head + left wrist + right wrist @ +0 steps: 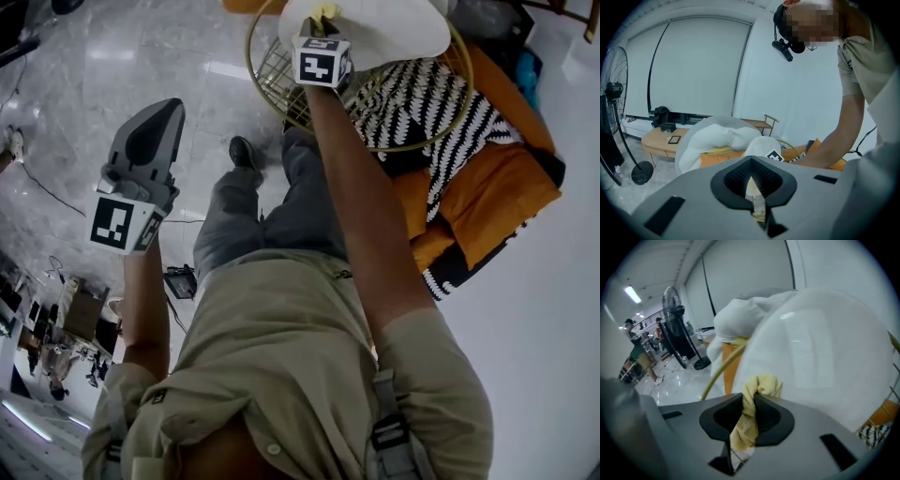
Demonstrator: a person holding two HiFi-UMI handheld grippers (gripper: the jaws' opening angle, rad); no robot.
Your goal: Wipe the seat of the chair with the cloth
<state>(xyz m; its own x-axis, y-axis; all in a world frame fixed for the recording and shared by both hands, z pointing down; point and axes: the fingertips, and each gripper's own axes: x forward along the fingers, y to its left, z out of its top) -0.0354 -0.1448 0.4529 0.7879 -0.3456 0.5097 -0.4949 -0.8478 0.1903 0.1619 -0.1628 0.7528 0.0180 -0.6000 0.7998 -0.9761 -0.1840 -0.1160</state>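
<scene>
Pale marble floor (112, 56) runs under the chair, with a white wall behind it. From where I sit, the yellow cloth (749, 416) is bunched between the jaws of my right gripper (752, 401). They are clamped hard on it, and a tuft pokes out past the tips. That tuft sits at the near edge of the white seat (820, 357), up against it as far as I can tell, just beside the chair's gold wire rim (719, 372).

Further back in the chair, the head view shows a black-and-white patterned throw (427, 98) draped over orange cushions (492, 192).

My left gripper (161, 112) hangs over the floor, well apart from the chair. Its own view shows the jaws drawn together at the tips with only a thin slit behind them, and nothing is held between them. A standing fan (613, 93) is off to one side of the room.
</scene>
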